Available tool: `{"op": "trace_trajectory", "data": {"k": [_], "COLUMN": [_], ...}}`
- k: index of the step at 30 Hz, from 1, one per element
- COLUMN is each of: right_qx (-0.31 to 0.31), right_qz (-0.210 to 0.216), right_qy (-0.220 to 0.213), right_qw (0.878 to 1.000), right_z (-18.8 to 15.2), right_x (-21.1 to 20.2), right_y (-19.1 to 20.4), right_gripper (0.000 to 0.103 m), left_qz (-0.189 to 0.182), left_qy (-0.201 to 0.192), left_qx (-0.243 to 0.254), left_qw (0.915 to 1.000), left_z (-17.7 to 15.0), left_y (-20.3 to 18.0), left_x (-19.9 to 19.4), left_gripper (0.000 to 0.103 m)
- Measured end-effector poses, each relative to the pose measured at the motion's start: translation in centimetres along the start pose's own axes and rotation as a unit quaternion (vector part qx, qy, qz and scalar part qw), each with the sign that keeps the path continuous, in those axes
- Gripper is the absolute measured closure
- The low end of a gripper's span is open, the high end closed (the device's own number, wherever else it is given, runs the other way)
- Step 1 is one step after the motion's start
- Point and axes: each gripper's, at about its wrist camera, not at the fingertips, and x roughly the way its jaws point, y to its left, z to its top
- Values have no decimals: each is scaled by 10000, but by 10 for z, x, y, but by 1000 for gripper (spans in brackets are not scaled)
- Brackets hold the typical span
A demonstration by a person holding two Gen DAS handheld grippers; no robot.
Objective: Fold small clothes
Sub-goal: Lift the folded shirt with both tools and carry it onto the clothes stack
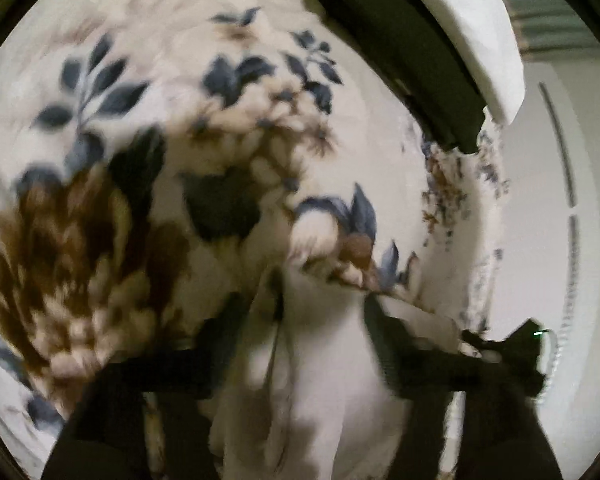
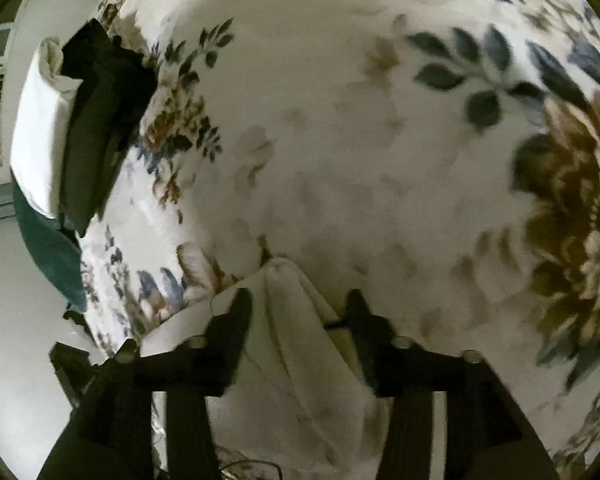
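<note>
A small white garment (image 1: 324, 360) hangs bunched between the black fingers of my left gripper (image 1: 300, 316), held above a floral bedspread (image 1: 180, 80). In the right wrist view the same white garment (image 2: 296, 340) is pinched between the fingers of my right gripper (image 2: 300, 300), its fabric draping down toward the camera over the bedspread (image 2: 360, 140). Both grippers look shut on the cloth. The left view is motion-blurred.
A stack of folded clothes, dark (image 1: 400, 40) and white (image 1: 472, 28), lies near the bed's edge; it also shows in the right wrist view (image 2: 96, 120), with a teal item (image 2: 48, 248) beside it. White wall and floor lie beyond the bed edge.
</note>
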Motion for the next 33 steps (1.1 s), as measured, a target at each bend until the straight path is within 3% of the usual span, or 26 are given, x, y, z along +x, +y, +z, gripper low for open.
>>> {"op": "trace_trajectory", "data": {"k": [3,7,10,13,16,17,18,19,22,28,33], "right_qx": [118,557,903,1013,904,834,747,651,385,-15,-392], "right_qz": [212,1178,1909,2321,2376,2357,2268,2150,1864,1708,1705], "right_qy": [335,970,1170,1263,1329,1352,1323,1272,1153,946,726], "right_qw": [9991,9867,9704,9591,9580,9588,9620,9661,9749,9808,9819], "right_z": [-4,-8,-8,-9,-10,-11,-11,-12,-17,-28,-30], "right_x": [4,34,53,62,67,68,68,66,61,32,-2], "right_y": [-23,-56,-72,-75,-68,-65,-61,-57,-44,-13,23], "right_gripper": [45,39,36,36,36,37,45,64,77,79,80], "left_qz": [-444,-969,-1096,-968,-786,-762,-641,-548,-419,-299,-360], "left_qy": [283,566,747,772,616,542,458,366,160,-14,-381], "left_qx": [-546,-804,-768,-538,-272,-217,-122,-59,73,493,760], "left_qw": [9971,9904,9882,9908,9946,9954,9968,9978,9990,9983,9957], "left_z": [-10,-10,-7,-8,-13,-15,-17,-19,-26,-33,-23], "left_y": [31,42,34,20,7,3,-2,-5,-16,-39,-61], "left_x": [10,30,43,46,43,41,37,34,25,1,-35], "left_gripper": [38,38,38,38,44,64,77,80,82,83,84]}}
